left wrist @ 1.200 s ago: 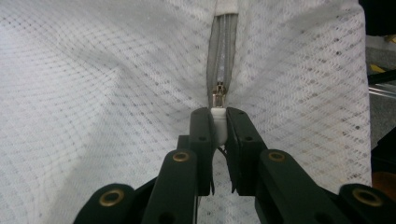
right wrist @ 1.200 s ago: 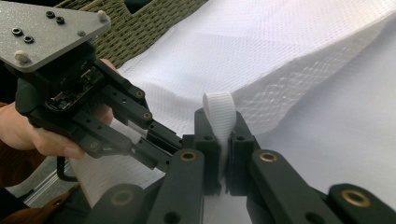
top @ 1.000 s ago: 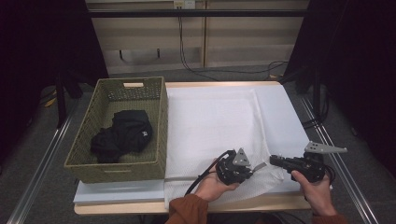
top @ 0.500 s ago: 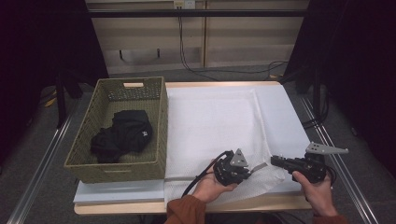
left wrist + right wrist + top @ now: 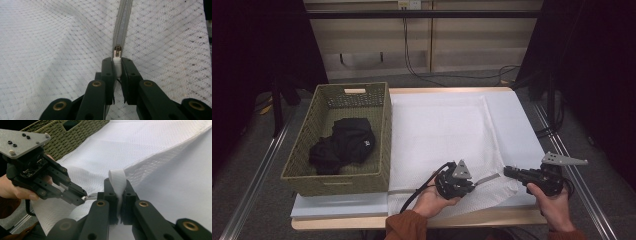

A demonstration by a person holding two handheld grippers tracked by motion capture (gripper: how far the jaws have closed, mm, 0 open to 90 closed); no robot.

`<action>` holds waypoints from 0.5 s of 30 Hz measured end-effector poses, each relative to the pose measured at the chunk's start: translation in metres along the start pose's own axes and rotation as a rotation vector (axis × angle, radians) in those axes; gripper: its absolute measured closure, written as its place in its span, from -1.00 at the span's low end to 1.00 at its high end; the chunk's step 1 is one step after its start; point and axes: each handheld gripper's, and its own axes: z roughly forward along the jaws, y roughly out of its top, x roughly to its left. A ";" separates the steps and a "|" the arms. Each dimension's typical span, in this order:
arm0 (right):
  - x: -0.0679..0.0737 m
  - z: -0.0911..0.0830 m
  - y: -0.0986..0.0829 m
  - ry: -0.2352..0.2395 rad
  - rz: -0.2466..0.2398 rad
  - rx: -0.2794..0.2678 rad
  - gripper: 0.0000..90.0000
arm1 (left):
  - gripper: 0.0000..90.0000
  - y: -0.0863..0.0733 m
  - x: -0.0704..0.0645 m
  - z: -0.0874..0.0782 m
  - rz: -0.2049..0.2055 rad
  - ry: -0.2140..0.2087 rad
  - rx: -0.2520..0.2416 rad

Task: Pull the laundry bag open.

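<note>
A table (image 5: 512,100) stands in a dark room, with a big white mesh bag (image 5: 447,130) spread flat on it. The bag covers most of the table top. Its grey zipper (image 5: 121,25) runs along the bag's near edge, close to the person, from left to right across the table.

The left gripper (image 5: 473,181) is at the near edge of the bag. Its jaws are pressed together on the small white zipper pull (image 5: 117,65). In the left gripper view, the zipper runs straight away from the jaws.

The right gripper (image 5: 508,171) is just to the right of it. Its jaws squeeze a white strap loop (image 5: 117,178) at the bag's near right corner. The loop sticks up between the jaws. The two grippers point at each other, tips near but apart.

A green woven basket (image 5: 312,170) sits left of the bag, just beside it. Dark clothes (image 5: 343,145) lie inside the basket. Nothing lies on top of the zipper.
</note>
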 end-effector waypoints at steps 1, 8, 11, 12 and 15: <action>0.000 0.000 0.000 -0.002 -0.002 0.000 0.91 | 0.81 0.000 0.001 -0.002 0.013 -0.001 0.018; 0.001 0.000 -0.001 -0.001 -0.002 0.003 0.91 | 0.81 -0.006 0.004 -0.005 0.018 0.013 0.039; 0.000 0.000 -0.002 0.001 -0.003 0.001 0.91 | 0.81 -0.009 0.004 -0.005 -0.012 0.012 0.017; 0.000 0.000 -0.001 0.000 -0.001 0.000 0.91 | 0.81 -0.009 0.005 -0.007 0.005 0.015 0.040; 0.000 -0.001 -0.001 0.001 0.000 -0.004 0.91 | 0.81 -0.012 0.006 -0.007 -0.007 0.016 0.027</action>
